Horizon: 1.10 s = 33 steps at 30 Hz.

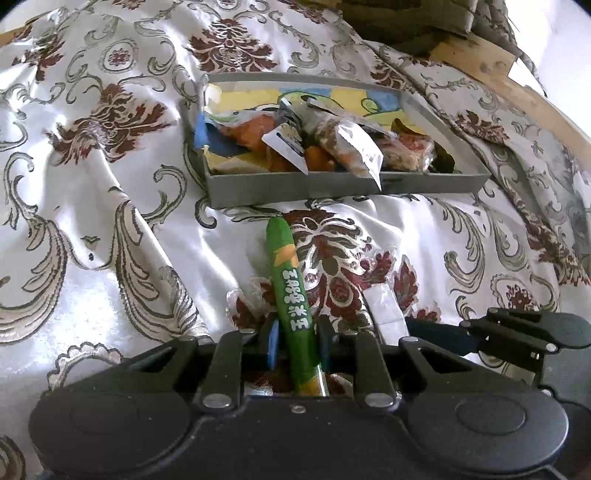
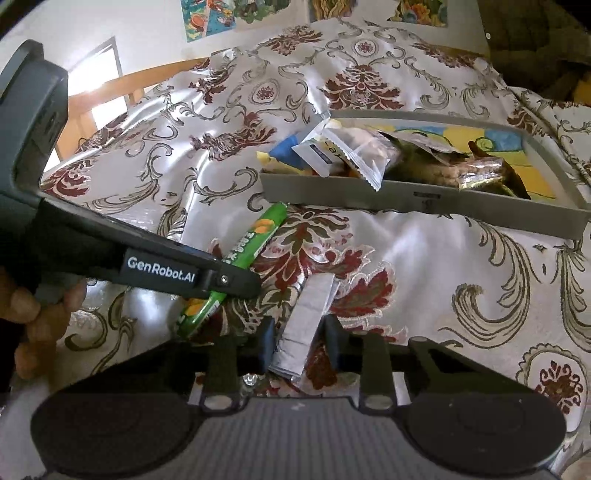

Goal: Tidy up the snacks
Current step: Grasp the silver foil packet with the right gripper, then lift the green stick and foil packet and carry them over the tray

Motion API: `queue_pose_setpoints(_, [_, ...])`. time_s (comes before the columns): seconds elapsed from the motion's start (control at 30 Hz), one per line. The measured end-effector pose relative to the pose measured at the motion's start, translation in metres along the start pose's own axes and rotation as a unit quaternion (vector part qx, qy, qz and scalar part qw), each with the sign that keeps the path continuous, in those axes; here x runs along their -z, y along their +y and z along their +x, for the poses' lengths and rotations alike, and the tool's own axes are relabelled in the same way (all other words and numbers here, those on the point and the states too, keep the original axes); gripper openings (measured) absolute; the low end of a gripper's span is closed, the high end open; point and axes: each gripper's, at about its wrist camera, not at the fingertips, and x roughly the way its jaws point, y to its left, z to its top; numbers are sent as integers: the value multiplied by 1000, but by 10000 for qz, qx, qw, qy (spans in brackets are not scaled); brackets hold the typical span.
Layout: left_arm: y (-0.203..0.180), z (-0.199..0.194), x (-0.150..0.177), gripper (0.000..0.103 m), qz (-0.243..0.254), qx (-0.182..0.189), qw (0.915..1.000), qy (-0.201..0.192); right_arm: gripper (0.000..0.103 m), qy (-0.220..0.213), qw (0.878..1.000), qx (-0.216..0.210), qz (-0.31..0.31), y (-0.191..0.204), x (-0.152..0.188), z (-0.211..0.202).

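Observation:
A green snack stick [image 1: 286, 273] lies on the patterned cloth, pointing toward the grey tray [image 1: 332, 188]. My left gripper [image 1: 299, 341] is shut on its near end. Just to its right lies a flat silver packet [image 2: 308, 314], and my right gripper [image 2: 299, 343] is shut on it, one pad on each long edge. In the right wrist view the left gripper's arm crosses over the green stick [image 2: 264, 229]. The tray [image 2: 406, 199] holds several wrapped snacks [image 2: 354, 155], one white wrapper hanging over its front wall.
A floral satin cloth [image 1: 110, 184] covers the surface in loose folds. A wooden edge [image 1: 517, 85] runs along the far right. A hand [image 2: 40, 314] holds the left gripper's handle. Posters [image 2: 207, 18] hang on the back wall.

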Motion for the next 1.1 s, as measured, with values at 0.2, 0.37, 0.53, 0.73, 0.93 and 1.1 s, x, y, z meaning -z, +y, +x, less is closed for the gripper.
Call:
queue_pose_setpoints(0.2, [2, -5, -2, 20, -245, -75, 9997, -35, 30, -143, 9998, 45, -154, 2, 0, -3])
queue_pose_setpoints(0.37, [7, -9, -2, 19, -583, -35, 9983, -10, 28, -243, 9990, 155, -345, 4, -1, -5])
queue_pose_setpoints(0.53, [10, -14, -3, 19, -830, 57, 9965, -73, 27, -322, 9979, 229, -521, 7, -3, -5])
queue_pose_setpoints(0.73, [11, -22, -2, 18, -1060, 264, 9940, -111, 26, -356, 9977, 263, -516, 6, -3, -5])
queue_pose_setpoints(0.93, [10, -27, -2, 18, -1050, 293, 9935, -316, 26, -468, 9972, 296, -503, 4, -5, -9])
queue_pose_setpoints(1.1, [6, -31, -4, 19, -917, 454, 9925, -675, 26, -542, 9970, 285, -481, 3, -7, -12])
